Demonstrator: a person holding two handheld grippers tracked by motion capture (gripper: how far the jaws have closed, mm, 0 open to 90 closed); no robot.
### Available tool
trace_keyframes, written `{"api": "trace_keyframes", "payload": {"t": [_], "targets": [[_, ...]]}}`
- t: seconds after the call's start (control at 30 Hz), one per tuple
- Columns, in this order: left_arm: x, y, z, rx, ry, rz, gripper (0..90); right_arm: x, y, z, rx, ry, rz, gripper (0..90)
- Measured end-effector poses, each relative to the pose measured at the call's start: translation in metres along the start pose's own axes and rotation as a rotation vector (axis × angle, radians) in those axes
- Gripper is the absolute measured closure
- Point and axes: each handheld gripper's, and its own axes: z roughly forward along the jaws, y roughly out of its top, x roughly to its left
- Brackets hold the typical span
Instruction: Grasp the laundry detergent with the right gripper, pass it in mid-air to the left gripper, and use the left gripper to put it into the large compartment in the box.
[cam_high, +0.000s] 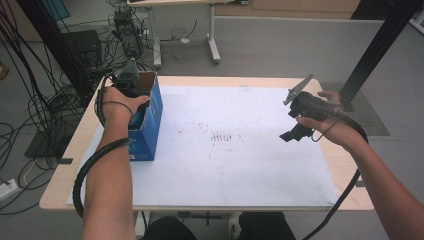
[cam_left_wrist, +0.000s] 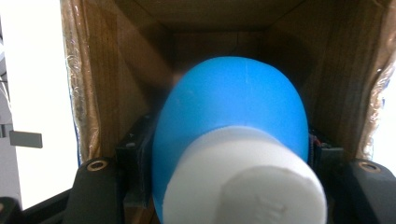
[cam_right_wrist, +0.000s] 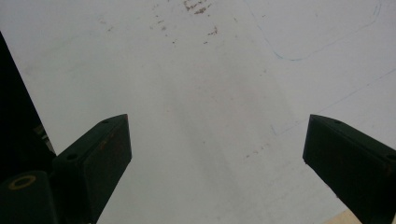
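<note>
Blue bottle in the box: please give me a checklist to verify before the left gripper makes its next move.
1. Left gripper shut on the bottle: ok, the fingers flank its blue body.
2. Bottle inside the box: ok, cardboard walls surround it.
3. White cap on the bottle: ok.
4. Room between bottle and box walls: cannot tell; the sides look close.
5. Right gripper away from the box: ok, it is open over the white sheet.
6. Bottle touching the box bottom: cannot tell.

Overhead cam fwd-down; claw cams close-up.
</note>
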Motion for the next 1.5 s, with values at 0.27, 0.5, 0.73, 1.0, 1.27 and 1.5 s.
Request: {"api": "trace_keyframes", "payload": {"t": [0.27,0.5,0.73,1.0,1.27,1.5], "targets": [[0.0,0.0,0.0,0.0,0.0,-0.001,35.5,0.0,0.0,0.0,-0.002,0.0,-0.002,7.9],[0.001,-0.001,0.0,0.002,-0.005,-0.003,35.3,0.0,0.0,0.0,0.001,0.001,-0.002,7.9],[0.002,-0.001,0.0,0.01,-0.003,-0.007,32.5,0.001,0.001,-0.001,0.003,0.004,-0.002,7.9],[0.002,-0.002,-0.005,0.014,0.012,0.002,29.5,0.002,0.003,-0.002,0.001,0.003,-0.008,7.9],[-0.001,-0.003,-0.014,0.016,0.044,0.023,29.4,0.003,0.006,-0.003,-0.004,0.003,-0.014,7.9],[-0.004,-0.004,-0.02,0.015,0.061,0.032,28.6,0.004,0.006,-0.004,-0.008,0.003,-0.019,7.9]]}}
